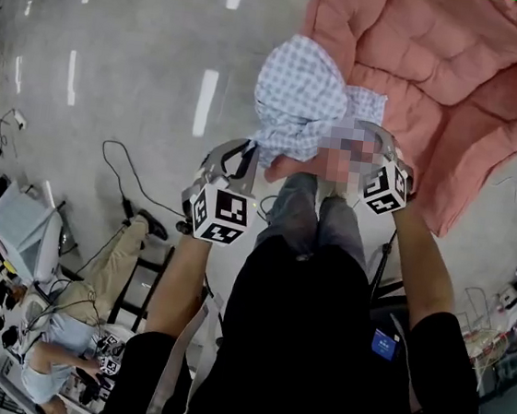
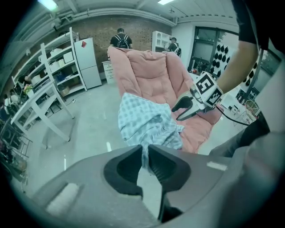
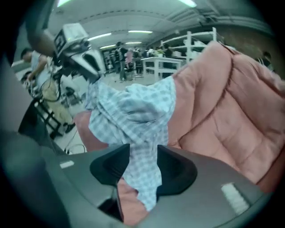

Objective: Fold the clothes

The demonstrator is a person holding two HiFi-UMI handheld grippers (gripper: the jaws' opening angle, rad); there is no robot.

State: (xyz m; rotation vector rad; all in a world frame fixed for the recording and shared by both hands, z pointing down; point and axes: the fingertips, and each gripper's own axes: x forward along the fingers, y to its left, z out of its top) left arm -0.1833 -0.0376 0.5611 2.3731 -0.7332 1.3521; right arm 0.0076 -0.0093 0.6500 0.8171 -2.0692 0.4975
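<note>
Head view: a grey workshop floor (image 1: 119, 46) lies below me, with a pink quilt (image 1: 459, 76) spread at the upper right. A blue checked garment (image 1: 299, 95) hangs bunched in the air between my left gripper (image 1: 246, 154) and my right gripper (image 1: 369, 144), in front of the quilt.

Left gripper view: white shelves (image 2: 58, 67) and a brick wall (image 2: 133, 31) stand behind. My jaws are almost together, pinching a thin edge of the garment.

Right gripper view: my jaws are partway closed, pressing a thick fold of the garment. The quilt is just behind it.
</note>
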